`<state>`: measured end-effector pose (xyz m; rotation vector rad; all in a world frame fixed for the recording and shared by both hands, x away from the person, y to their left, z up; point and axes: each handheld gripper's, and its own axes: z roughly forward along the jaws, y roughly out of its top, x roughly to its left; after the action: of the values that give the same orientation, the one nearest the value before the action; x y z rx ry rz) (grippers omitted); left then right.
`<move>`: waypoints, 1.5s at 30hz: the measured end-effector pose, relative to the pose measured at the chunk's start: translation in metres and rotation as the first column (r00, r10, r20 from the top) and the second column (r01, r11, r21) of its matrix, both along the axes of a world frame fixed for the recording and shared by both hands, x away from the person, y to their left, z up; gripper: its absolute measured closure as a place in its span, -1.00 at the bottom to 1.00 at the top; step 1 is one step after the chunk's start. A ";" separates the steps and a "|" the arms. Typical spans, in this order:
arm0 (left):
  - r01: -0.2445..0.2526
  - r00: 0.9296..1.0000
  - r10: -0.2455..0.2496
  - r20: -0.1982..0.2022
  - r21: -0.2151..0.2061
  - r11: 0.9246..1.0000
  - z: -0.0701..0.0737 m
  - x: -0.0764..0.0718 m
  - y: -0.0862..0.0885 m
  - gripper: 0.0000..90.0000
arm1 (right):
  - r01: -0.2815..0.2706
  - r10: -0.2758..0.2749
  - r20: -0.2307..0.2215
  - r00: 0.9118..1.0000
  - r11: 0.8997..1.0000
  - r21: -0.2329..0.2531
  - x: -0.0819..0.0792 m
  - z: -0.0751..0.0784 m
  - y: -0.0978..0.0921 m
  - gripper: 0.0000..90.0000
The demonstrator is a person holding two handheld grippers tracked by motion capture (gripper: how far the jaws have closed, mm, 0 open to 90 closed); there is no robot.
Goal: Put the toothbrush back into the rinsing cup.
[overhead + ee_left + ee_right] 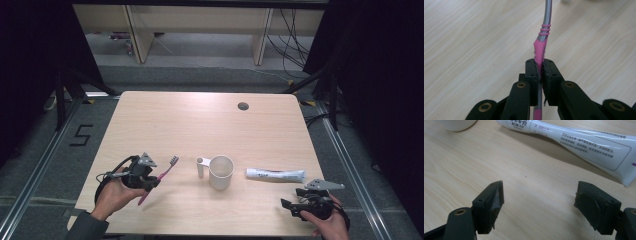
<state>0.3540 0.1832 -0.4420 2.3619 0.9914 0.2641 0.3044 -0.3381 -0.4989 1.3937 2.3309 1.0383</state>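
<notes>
Jaws first: left gripper (541,72) is clamped tight on the pink toothbrush (161,178), pads pinching the handle w/ no gap. Right gripper (537,205) sits wide apart w/ nothing between its jaws, just bare table (200,120).

Toothbrush is at near left, held approx mid-handle; bristle head points far-right toward the white cup (220,171), tail end dips toward the near edge. In the left gripper view the grip lands on the pink ribbed section, w/ the grey neck running on beyond the pads.

Handling, my read: brush is light and stiff, so a firm pinch on the ribbed rubbery part should hold w/o slip; the smooth grey neck looks slicker and prob. worse to grab. Long lever either side of the pads, so it could pivot if the head bumps the cup rim.

Cup stands mid-table near the front, handle to its left. Toothpaste tube (584,142) lies flat just right of the cup, near the right gripper. Tube looks soft and squashy; best taken across the body, not the crimped end.
</notes>
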 end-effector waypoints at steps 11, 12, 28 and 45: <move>-0.030 0.994 0.052 0.100 -0.209 0.977 -0.002 0.007 -0.009 0.84 | 0.006 -0.006 -0.003 1.000 1.000 0.001 0.000 0.000 0.000 -0.48; -0.042 0.993 0.066 0.100 -0.226 0.973 -0.002 0.008 -0.010 0.84 | 0.006 -0.006 -0.003 1.000 1.000 0.001 -0.001 0.000 0.000 -0.48; -0.070 0.963 0.153 0.222 -0.342 0.937 0.000 0.009 -0.020 0.84 | -0.006 0.006 0.012 1.000 1.000 -0.002 0.001 -0.001 0.000 -0.48; -0.032 0.939 0.169 0.301 -0.411 0.911 0.011 0.022 -0.042 0.84 | -0.007 0.007 0.013 1.000 1.000 0.000 0.001 -0.001 0.000 -0.48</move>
<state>0.3761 0.1411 -0.4307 1.8215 0.9052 0.4370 0.3050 -0.3382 -0.4994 1.3759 2.3284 1.0457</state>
